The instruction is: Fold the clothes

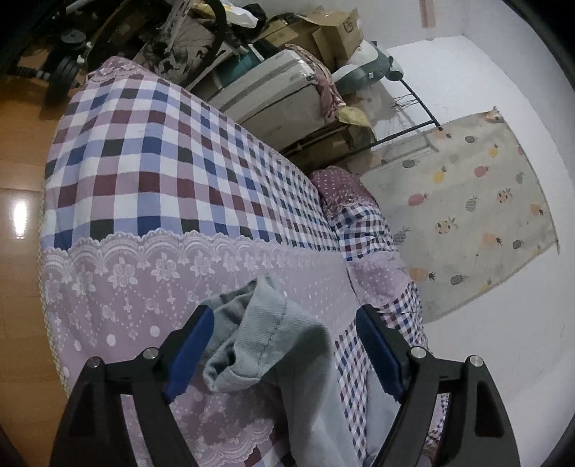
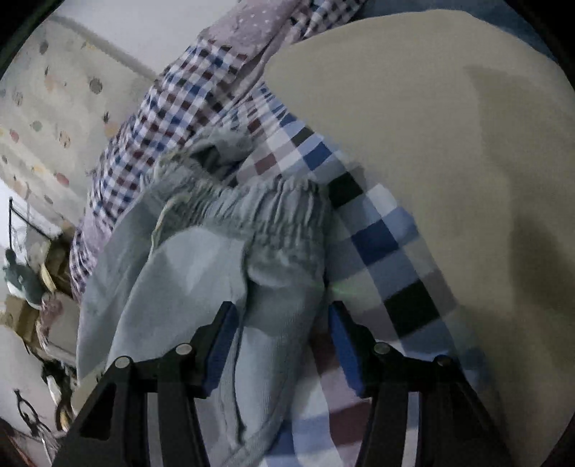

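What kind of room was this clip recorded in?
Likely a bedroom that doubles as storage: a bed under a checked cover, stacked cardboard boxes behind it, and a pineapple-print cloth on the white wall.

Checked bedspread ahead clear; boxes (stacked) block far edge.

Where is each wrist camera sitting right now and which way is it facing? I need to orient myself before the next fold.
Left wrist: on the left gripper, looking along the checked bedspread toward clutter and a pineapple-print cloth; both blue-padded fingers show, spread, pale blue garment between them.
Right wrist: on the right gripper, tilted down, close over the garment's gathered waistband, beside a beige cushion; both fingers show, and whether the pads press the fabric cannot be told.
Shared: garment, bedspread, pineapple-print cloth.
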Motion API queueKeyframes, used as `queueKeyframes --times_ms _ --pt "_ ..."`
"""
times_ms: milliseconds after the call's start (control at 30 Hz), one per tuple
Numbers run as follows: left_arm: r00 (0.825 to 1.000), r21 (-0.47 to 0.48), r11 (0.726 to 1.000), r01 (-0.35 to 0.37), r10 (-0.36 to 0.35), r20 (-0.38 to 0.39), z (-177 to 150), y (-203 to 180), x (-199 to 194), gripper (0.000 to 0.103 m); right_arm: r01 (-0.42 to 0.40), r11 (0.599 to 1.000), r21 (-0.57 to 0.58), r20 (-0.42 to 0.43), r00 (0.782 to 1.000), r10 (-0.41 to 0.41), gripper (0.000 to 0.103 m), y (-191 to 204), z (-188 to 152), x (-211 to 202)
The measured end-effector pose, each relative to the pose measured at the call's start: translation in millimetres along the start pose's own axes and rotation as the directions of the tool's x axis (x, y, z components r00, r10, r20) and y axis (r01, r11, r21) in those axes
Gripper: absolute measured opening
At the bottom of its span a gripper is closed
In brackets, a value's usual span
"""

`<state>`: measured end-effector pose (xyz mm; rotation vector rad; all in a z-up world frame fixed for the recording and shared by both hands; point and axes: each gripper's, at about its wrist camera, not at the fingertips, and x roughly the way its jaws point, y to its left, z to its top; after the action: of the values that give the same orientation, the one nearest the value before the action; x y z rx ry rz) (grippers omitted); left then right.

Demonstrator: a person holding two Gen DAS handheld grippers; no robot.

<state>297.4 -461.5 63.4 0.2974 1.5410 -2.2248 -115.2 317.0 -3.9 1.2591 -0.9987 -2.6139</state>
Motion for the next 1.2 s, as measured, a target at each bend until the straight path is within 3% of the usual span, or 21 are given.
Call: queueKeyframes --times_ms 67,100,133,167,200,433,700,867,1000,1067,1200 --pt "1.0 0.0 1.0 0.004 -0.004 -0.014 -1 1 2 0.084 -0.01 1.0 0.004 0.002 1.0 0.01 0.055 -1 2 4" --pt "1.0 -0.004 1.0 0.006 -0.006 -0.02 -1 1 4 0.084 -0.004 1.0 -0.008 0.0 1.0 0.004 0.043 0 2 6" --pt "1.0 -0.008 1.0 0.007 -0.007 -0.025 -2 1 6 0.084 0.0 1.0 -0.018 -0.001 1.0 0.0 0.017 2 1 7" --pt "0.999 -0.013 1.0 0.009 -0.01 -0.03 -3 2 7 0.084 -0.005 1.0 -0.021 -0.003 1.0 0.005 0.008 3 0 7" --pt "0.999 -0.017 1.0 0.015 -0.015 -0.033 -4 3 7 0.084 -0.01 1.0 -0.028 0.001 1.0 0.01 0.006 5 -2 5" --pt "0.998 -0.03 0.999 0.036 -0.037 -0.048 -10 9 9 0.084 -0.091 0.985 -0.146 0.133 0.985 0.11 0.004 40 -11 -83" --pt "0.987 -0.059 0.991 0.123 -0.128 -0.099 -14 24 6 0.084 -0.147 0.97 -0.193 0.253 0.948 0.194 0.004 56 -45 -245" --pt "0.975 -0.058 0.985 0.161 -0.168 -0.143 -15 28 -1 0.084 -0.148 0.972 -0.182 0.332 0.921 0.203 0.004 38 -97 -339" --pt "0.973 -0.036 0.987 0.159 -0.163 -0.161 -16 28 -7 0.084 -0.117 0.987 -0.11 0.425 0.892 0.153 0.003 -9 -147 -412" --pt "0.975 -0.028 0.988 0.15 -0.152 -0.163 -16 28 -9 0.084 -0.07 0.996 -0.05 0.426 0.901 0.084 0.004 -42 -168 -432" --pt "0.975 -0.023 0.99 0.136 -0.138 -0.176 -18 29 -10 0.084 0.028 0.995 0.097 0.306 0.95 -0.056 0.004 -109 -199 -427"
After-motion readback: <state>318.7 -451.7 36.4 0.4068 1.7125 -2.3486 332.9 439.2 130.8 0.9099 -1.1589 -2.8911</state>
